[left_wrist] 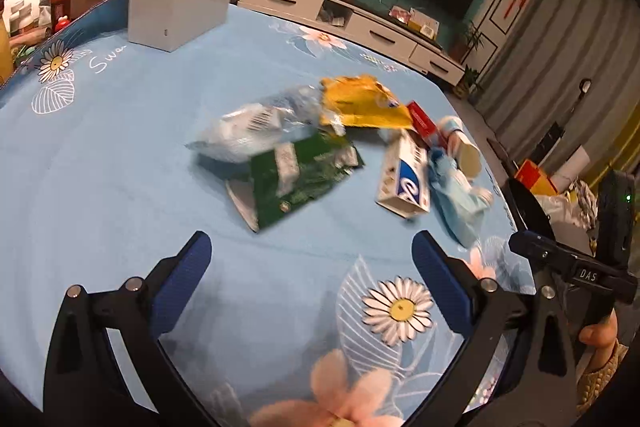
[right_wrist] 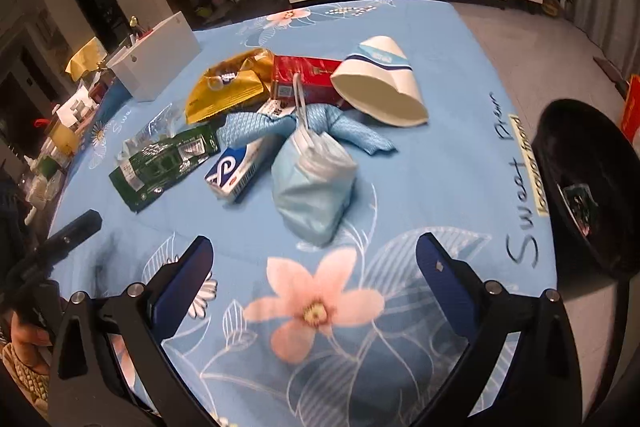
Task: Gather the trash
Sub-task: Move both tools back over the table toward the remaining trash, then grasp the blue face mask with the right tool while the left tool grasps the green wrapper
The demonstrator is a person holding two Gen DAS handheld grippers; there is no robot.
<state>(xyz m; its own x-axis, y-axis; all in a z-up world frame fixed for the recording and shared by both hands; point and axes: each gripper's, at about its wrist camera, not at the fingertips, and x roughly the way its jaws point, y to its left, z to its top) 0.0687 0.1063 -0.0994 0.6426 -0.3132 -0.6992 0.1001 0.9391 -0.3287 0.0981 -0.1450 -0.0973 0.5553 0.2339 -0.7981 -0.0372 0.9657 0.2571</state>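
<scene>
On the blue floral-cloth counter [right_wrist: 460, 99], the trash lies left to right: shiny green wrapper [right_wrist: 164, 163], yellow foil pouch [right_wrist: 228, 87], blue-white carton [right_wrist: 240, 169], pale blue mask [right_wrist: 314, 187], white paper cup [right_wrist: 382, 83], beside a black bin [right_wrist: 588, 187], both grippers' jaws apart and empty.

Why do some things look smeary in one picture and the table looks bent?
In the left wrist view the crinkled clear plastic bag and green foil wrapper are smeared by motion blur; in the right wrist view the pale blue face mask looks sharp. Both views are fisheye, so the blue flowered tablecloth curves, with dark corners.
</scene>
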